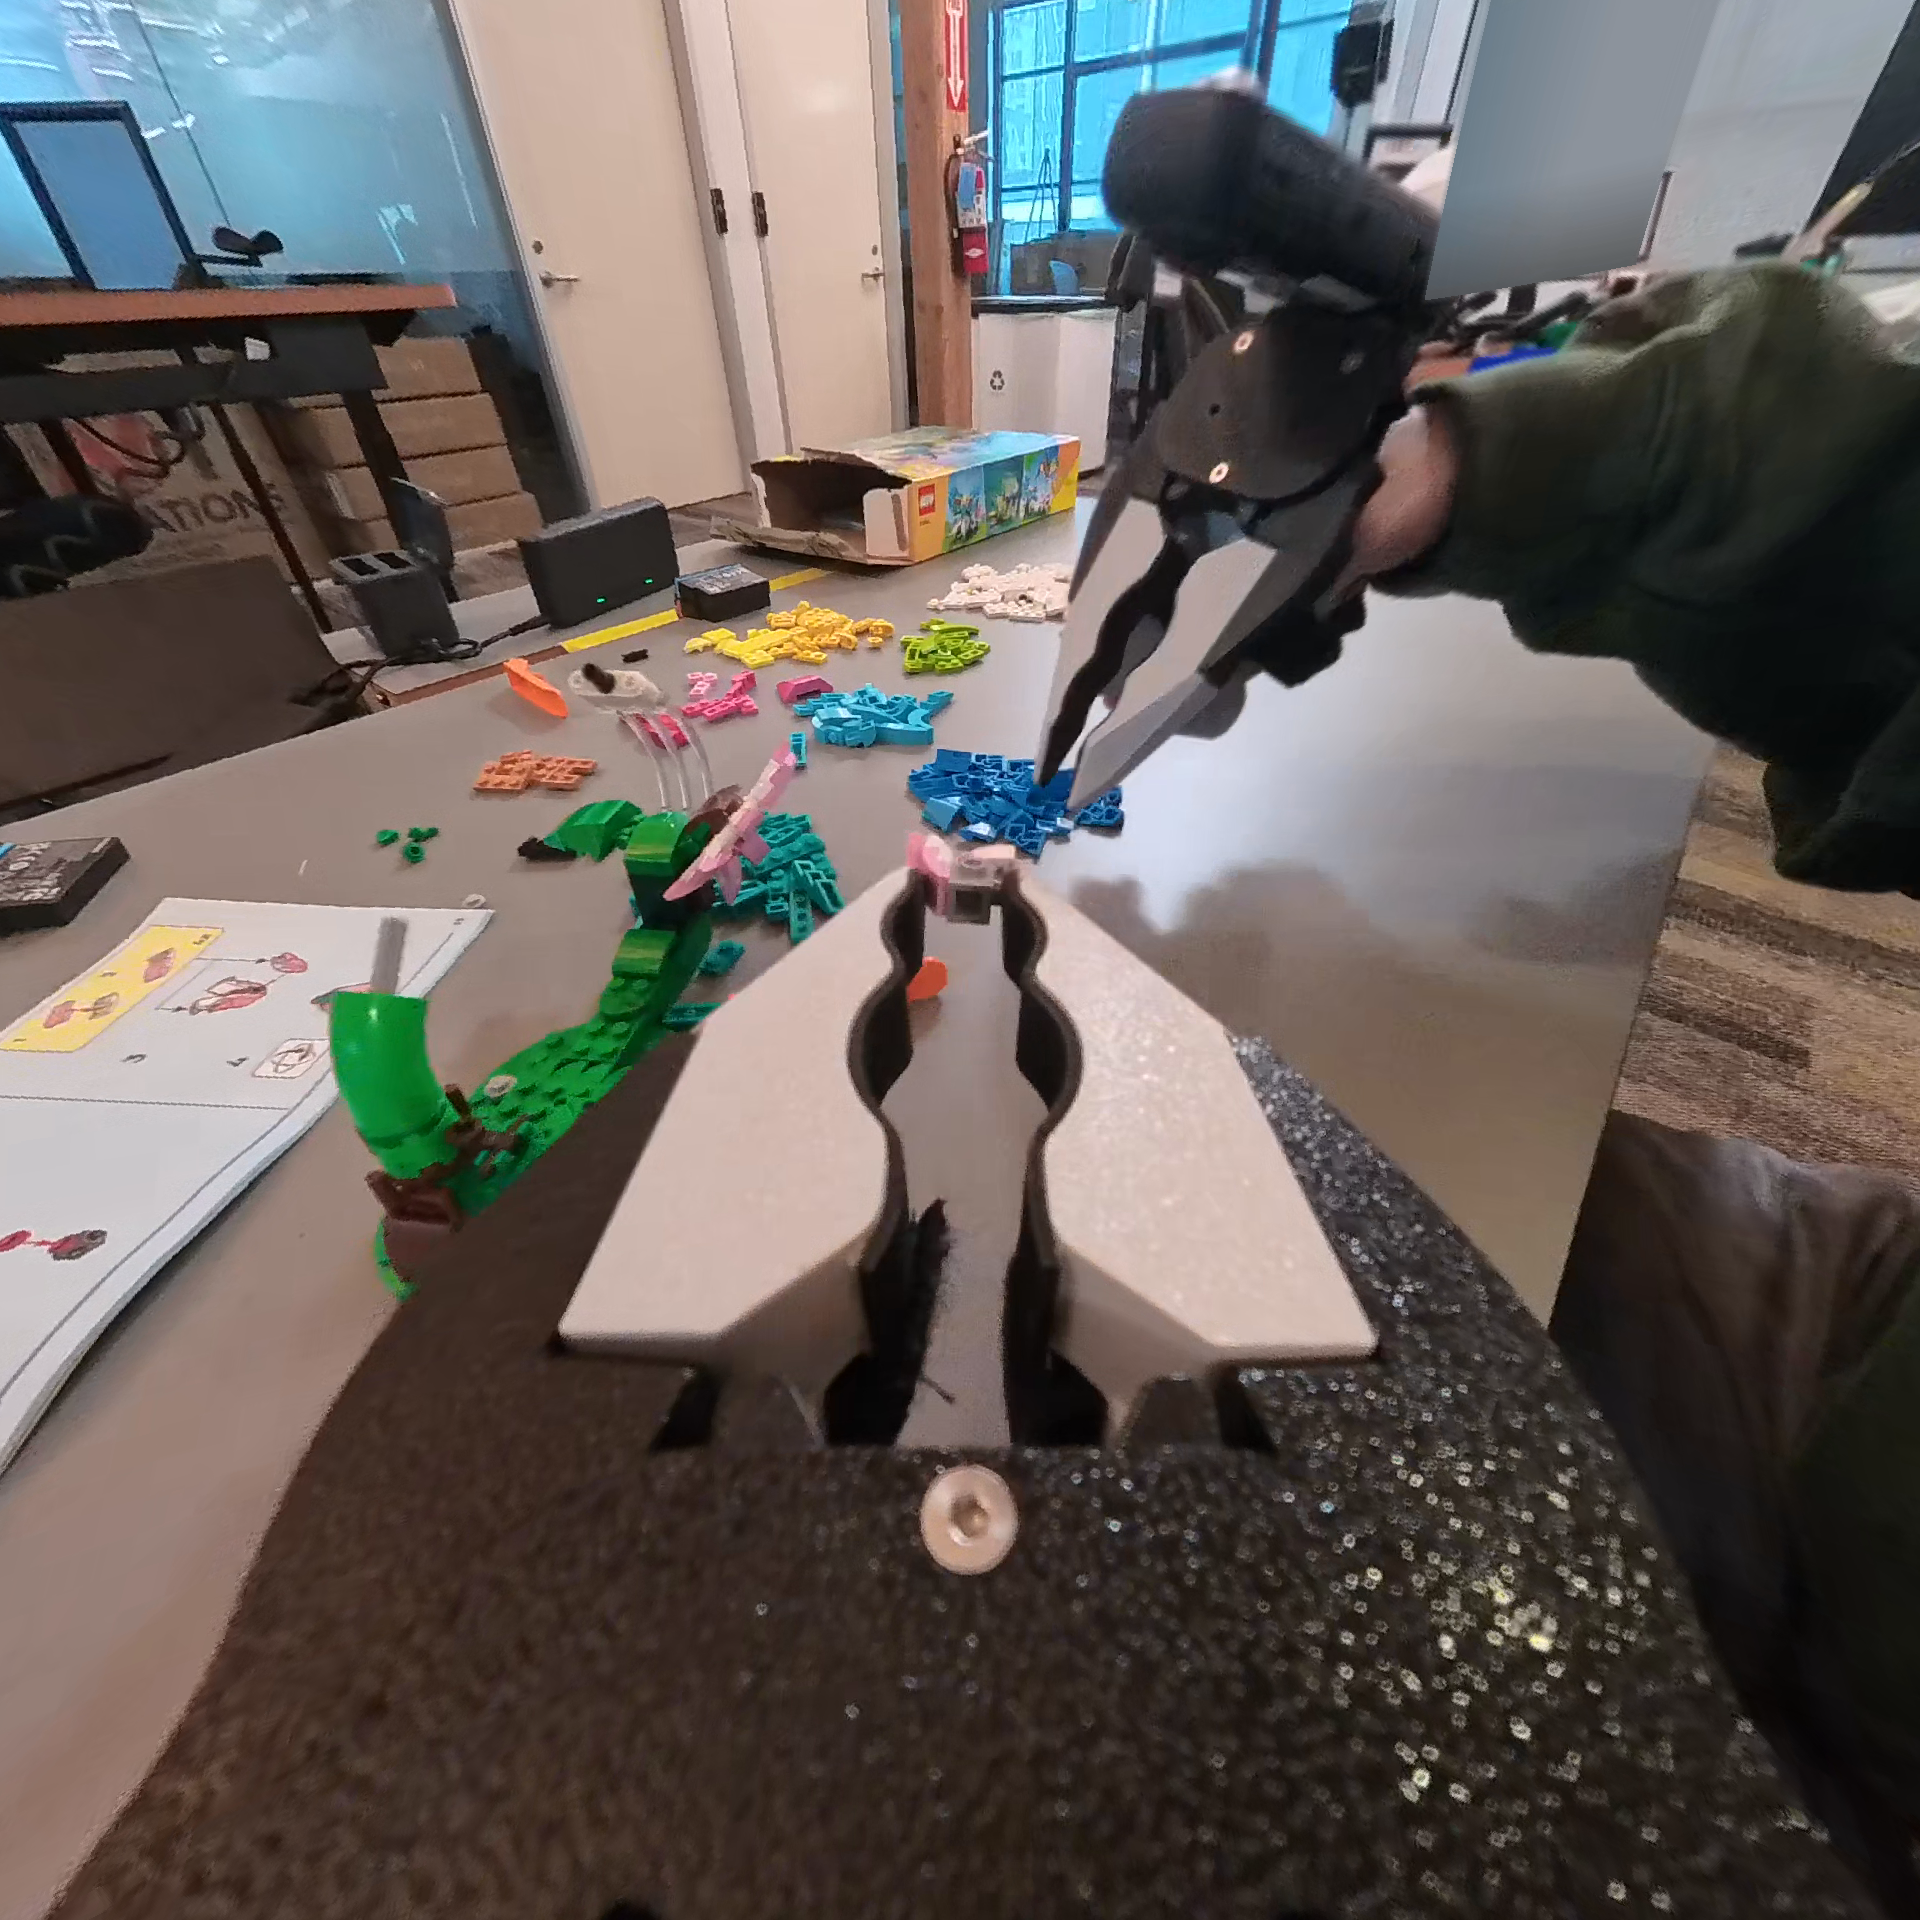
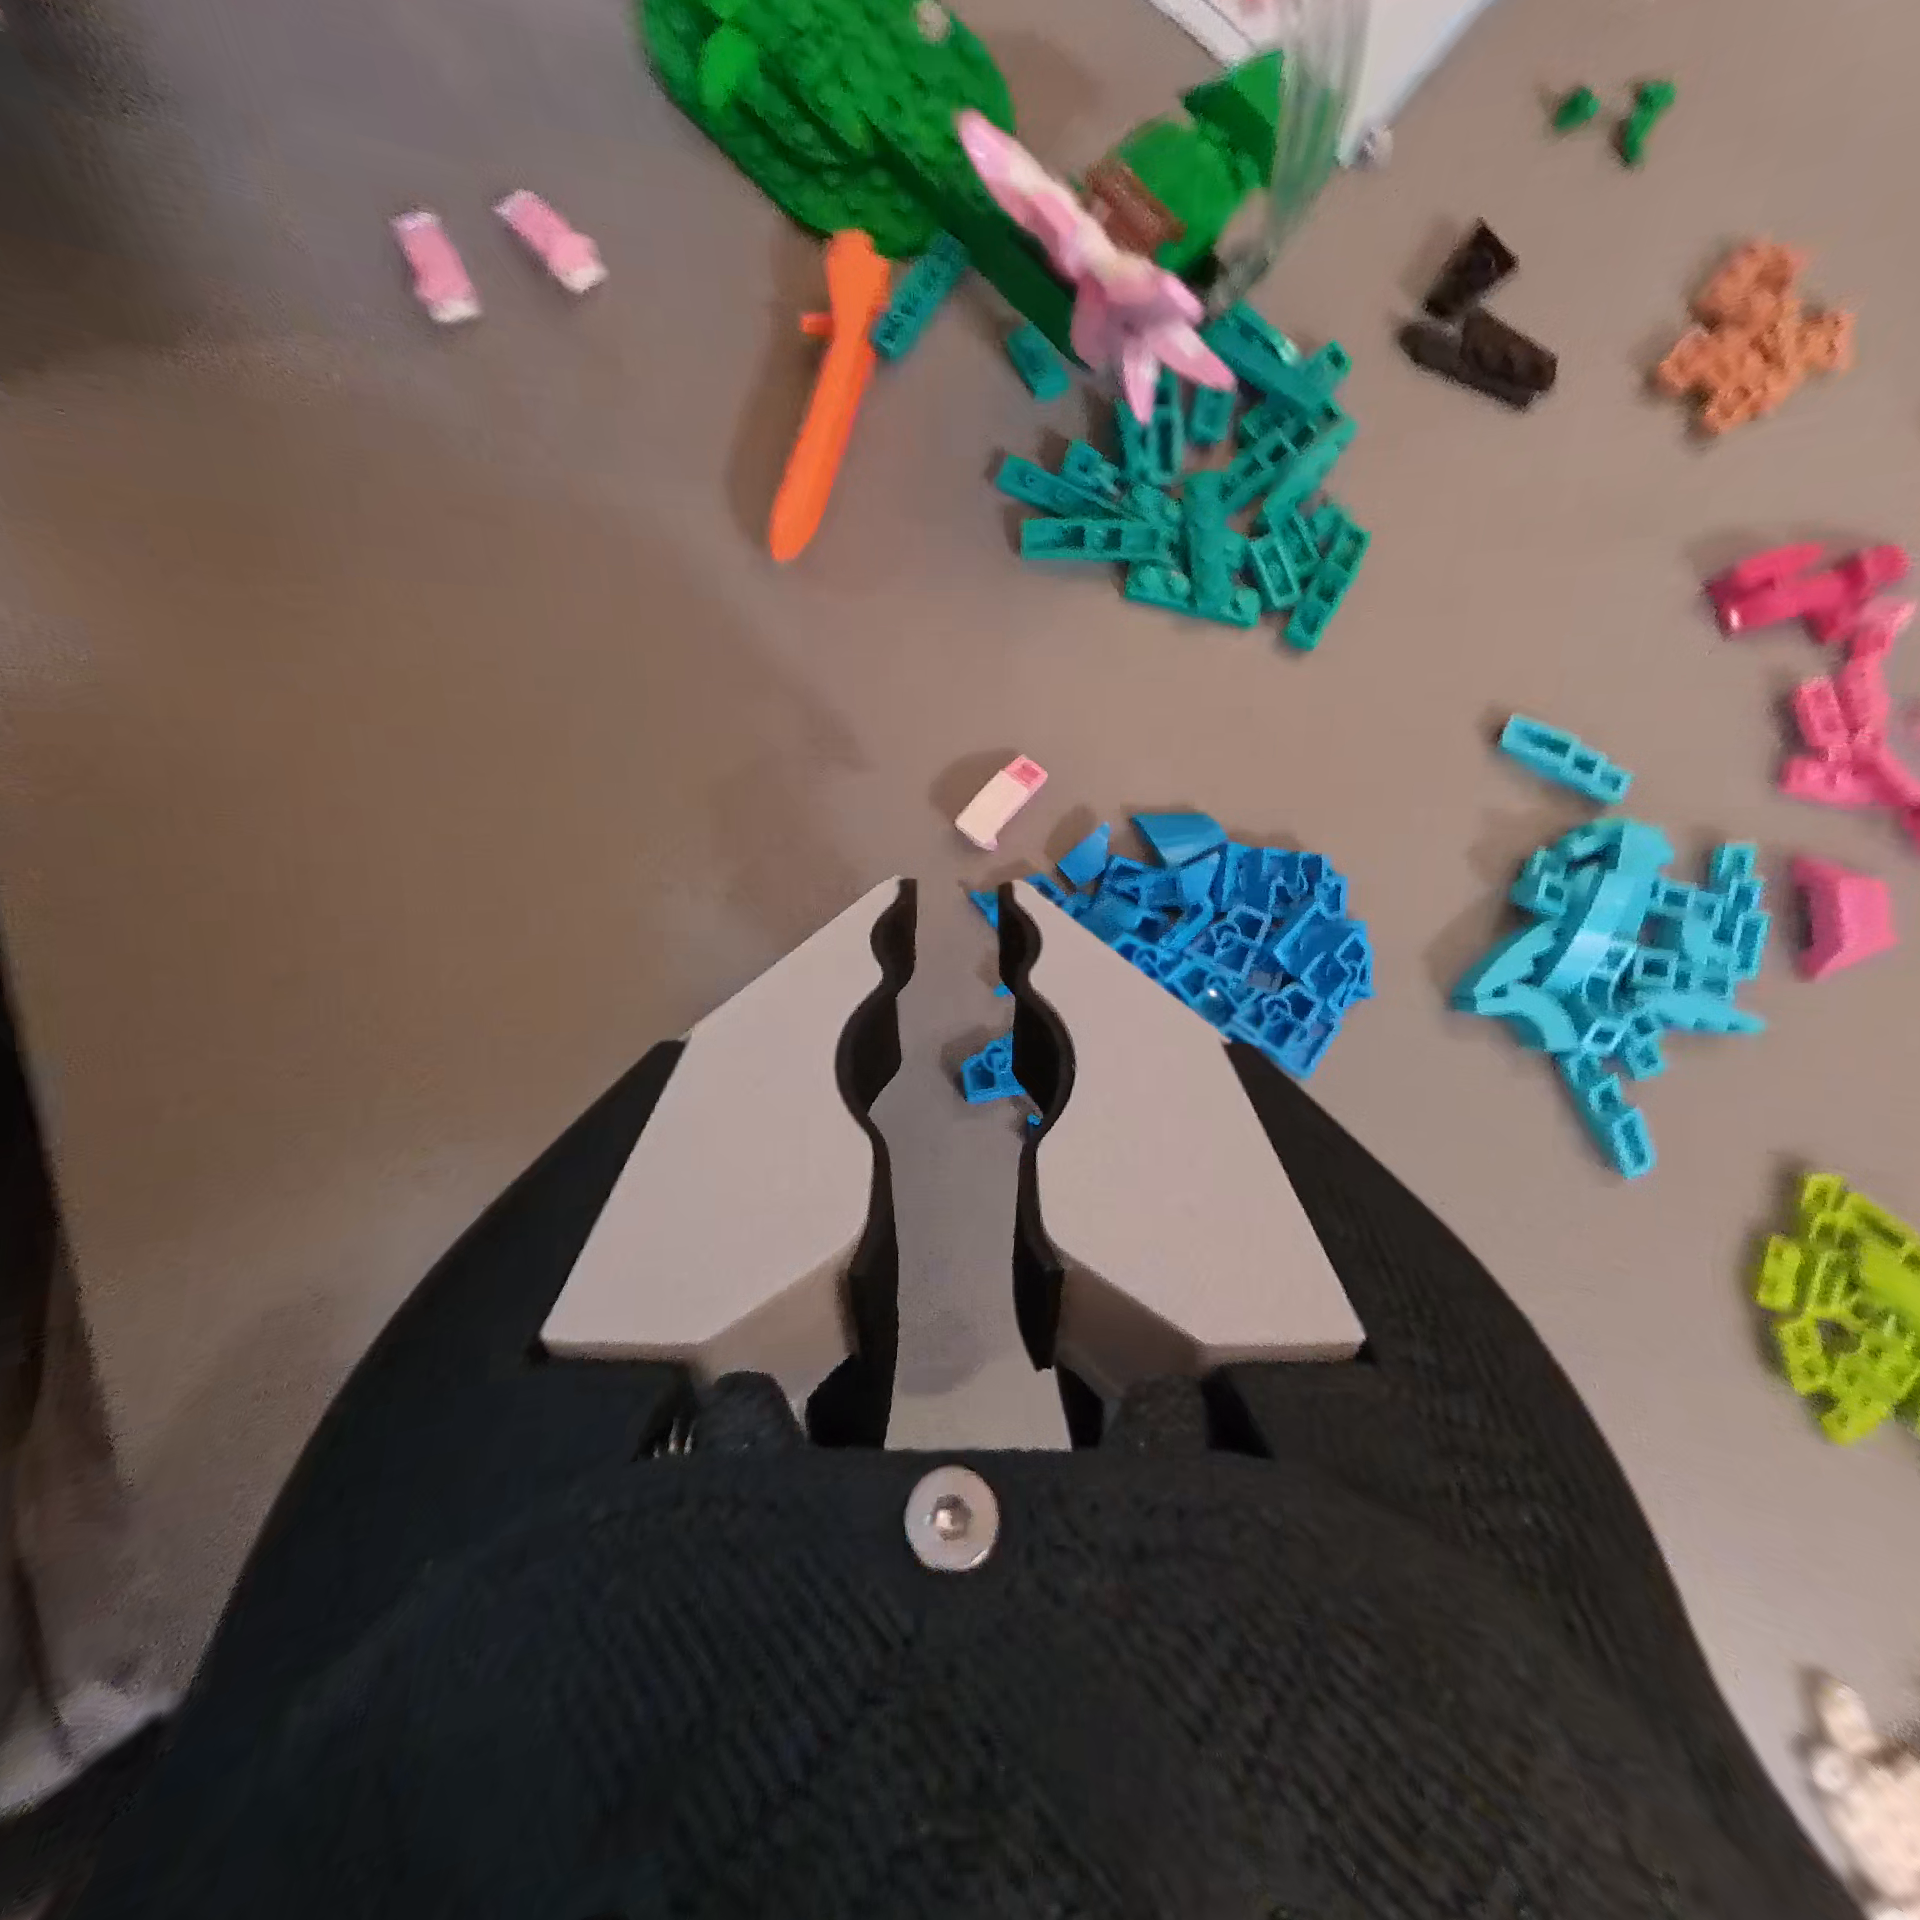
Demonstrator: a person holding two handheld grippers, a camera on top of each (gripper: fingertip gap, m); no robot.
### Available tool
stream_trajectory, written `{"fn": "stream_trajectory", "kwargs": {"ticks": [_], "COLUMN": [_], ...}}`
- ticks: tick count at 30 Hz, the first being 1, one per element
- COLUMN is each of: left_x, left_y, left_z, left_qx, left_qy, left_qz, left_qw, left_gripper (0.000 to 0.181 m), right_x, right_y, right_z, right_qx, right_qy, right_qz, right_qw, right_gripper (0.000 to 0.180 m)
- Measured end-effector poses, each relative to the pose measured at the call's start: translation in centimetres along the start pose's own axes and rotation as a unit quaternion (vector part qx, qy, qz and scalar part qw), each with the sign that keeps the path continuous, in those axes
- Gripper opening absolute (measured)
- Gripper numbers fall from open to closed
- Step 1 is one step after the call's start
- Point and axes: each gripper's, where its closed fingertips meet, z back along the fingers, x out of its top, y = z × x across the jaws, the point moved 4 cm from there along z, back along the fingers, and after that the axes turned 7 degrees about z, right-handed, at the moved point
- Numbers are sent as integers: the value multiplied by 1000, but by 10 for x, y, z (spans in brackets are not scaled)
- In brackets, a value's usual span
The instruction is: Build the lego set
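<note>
My left gripper (image 1: 961,885) is shut on a small pink and grey lego piece (image 1: 958,873), held above the grey table (image 1: 1299,935). My right gripper (image 2: 956,894) is open and empty, tips down at the near edge of the dark blue brick pile (image 2: 1226,935). It also shows in the left wrist view (image 1: 1070,781), pointing into that pile (image 1: 997,800). A small pink and white piece (image 2: 1000,800) lies just beyond its tips. The green build (image 1: 623,997) with a pink flower (image 1: 738,821) lies left of my left gripper; it also shows in the right wrist view (image 2: 831,114).
Sorted piles lie around: teal (image 2: 1195,520), light blue (image 2: 1621,956), lime (image 2: 1849,1309), magenta (image 2: 1849,675), tan (image 2: 1756,332), yellow (image 1: 800,634), white (image 1: 1003,592). An orange piece (image 2: 831,405) and two pink pieces (image 2: 436,265) lie loose. The instruction booklet (image 1: 156,1039) is left, the box (image 1: 935,499) far back. My right fingertips sit around 15 centimetres from my left ones.
</note>
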Motion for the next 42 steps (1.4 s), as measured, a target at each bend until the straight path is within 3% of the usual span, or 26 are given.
{"fn": "stream_trajectory", "kwargs": {"ticks": [10, 14, 17, 20, 22, 23, 25, 28, 29, 31, 33, 37, 40, 42], "left_x": [-2, -2, -2, -2, -2, -2, -2, -2, -3, -3, -2, -1, -1, -1], "left_y": [-5, -4, -3, -2, -1, -1, -1, -3, -4, -5, -6, -7, -7, -6], "left_z": [-2, -1, -1, 0, 1, 1, 1, -1, -1, -2, -2, -2, -2, -1], "left_qx": [-11, -13, -13, -12, -12, -12, -13, -17, -18, -20, -21, -24, -25, -25], "left_qy": [5, 5, 7, 7, 7, 7, 8, 9, 10, 12, 11, 10, 11, 10], "left_qz": [-5, -1, 0, 4, 7, 7, 6, 6, 6, 5, 4, 4, 5, 6], "left_qw": [1000, 1000, 1000, 1000, 1000, 1000, 1000, 1000, 1000, 1000, 1000, 1000, 1000, 1000], "left_gripper": [12, 12, 13, 12, 12, 12, 12, 12, 13, 13, 12, 12, 13, 12], "right_x": [2, 4, 7, 19, 23, 24, 24, 21, 17, 10, 5, 2, 6, 10], "right_y": [-6, -4, 1, 14, 21, 24, 27, 35, 38, 45, 51, 68, 80, 81], "right_z": [-32, -35, -34, -31, -27, -26, -24, -27, -29, -32, -32, -28, -22, -17], "right_qx": [-94, -84, -82, -92, -133, -159, -213, -237, -225, -187, -153, -94, -81, -93], "right_qy": [13, 17, 17, -1, 13, 32, 82, 126, 129, 123, 114, 80, 53, 44], "right_qz": [-38, -39, -2, 119, 272, 367, 553, 766, 807, 854, 880, 896, 886, 856], "right_qw": [995, 996, 996, 989, 953, 916, 801, 585, 531, 469, 435, 427, 453, 506], "right_gripper": [20, 15, 11, 8, 6, 6, 6, 6, 6, 6, 6, 6, 15, 25]}}
